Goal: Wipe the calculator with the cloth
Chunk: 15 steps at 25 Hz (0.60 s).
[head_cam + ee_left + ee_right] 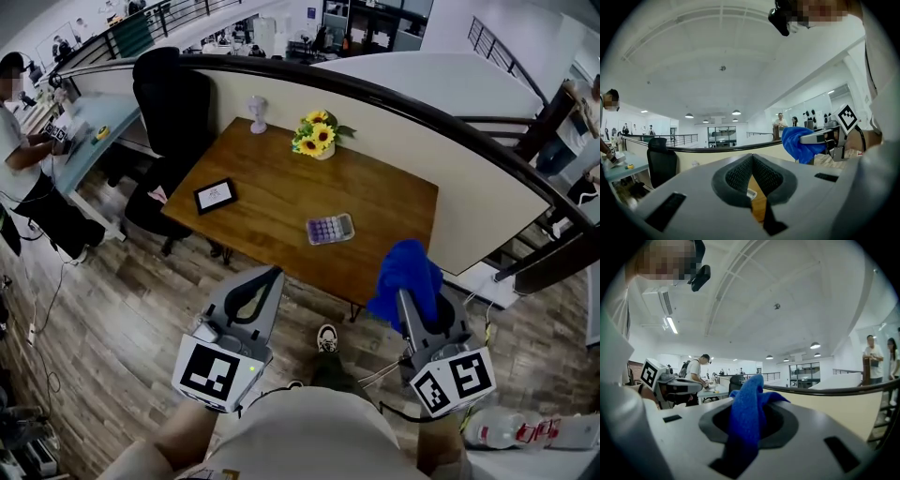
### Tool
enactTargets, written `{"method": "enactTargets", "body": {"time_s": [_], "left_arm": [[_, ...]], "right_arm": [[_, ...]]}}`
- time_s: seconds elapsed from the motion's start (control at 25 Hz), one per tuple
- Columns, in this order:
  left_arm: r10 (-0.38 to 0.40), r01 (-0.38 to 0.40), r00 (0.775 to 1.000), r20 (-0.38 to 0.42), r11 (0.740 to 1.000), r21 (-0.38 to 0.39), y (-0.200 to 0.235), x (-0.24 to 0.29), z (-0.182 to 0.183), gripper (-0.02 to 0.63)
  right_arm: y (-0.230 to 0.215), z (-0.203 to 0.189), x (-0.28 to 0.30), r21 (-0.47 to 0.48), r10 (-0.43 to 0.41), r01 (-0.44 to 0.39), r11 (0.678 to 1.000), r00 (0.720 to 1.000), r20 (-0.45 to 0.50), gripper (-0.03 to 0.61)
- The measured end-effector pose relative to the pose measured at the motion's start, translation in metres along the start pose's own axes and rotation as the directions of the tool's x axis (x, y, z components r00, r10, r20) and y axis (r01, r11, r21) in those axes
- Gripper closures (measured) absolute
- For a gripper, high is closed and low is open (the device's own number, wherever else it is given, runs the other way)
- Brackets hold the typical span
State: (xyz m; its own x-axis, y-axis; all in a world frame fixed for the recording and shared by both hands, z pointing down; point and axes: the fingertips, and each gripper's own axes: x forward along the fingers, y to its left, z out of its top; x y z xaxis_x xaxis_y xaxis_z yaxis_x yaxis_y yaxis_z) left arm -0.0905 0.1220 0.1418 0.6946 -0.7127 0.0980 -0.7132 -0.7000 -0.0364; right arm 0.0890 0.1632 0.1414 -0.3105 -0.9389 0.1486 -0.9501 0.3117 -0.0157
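Observation:
The calculator [330, 228], pale with purple keys, lies flat on the wooden table [272, 178] towards its near right side. A blue cloth [405, 272] hangs bunched from my right gripper [401, 292], which is shut on it, short of the table's near edge and apart from the calculator. In the right gripper view the cloth [747, 418] fills the gap between the jaws. My left gripper [273, 273] is held level beside it, over the floor, its jaws shut with nothing between them [751, 161]. The cloth [797, 145] also shows in the left gripper view.
A dark tablet [215, 195] lies at the table's left, a vase of sunflowers [317, 134] and a small white object [257, 112] at the back. A black office chair [173, 103] stands left of the table. A curved partition [450, 159] runs behind it. A person [19, 141] works at a desk far left.

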Motion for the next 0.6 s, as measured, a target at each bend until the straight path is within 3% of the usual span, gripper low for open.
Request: {"method": "enactTargets", "body": {"time_s": [0.6], "left_arm": [[0.124,-0.123,0.989,-0.076,0.992,0.011,0.062,0.162,0.000,0.611]], "right_arm": [[-0.116,0.008,0.153,0.023,0.162,-0.161,0.987,0.986,-0.027,0.472]]}}
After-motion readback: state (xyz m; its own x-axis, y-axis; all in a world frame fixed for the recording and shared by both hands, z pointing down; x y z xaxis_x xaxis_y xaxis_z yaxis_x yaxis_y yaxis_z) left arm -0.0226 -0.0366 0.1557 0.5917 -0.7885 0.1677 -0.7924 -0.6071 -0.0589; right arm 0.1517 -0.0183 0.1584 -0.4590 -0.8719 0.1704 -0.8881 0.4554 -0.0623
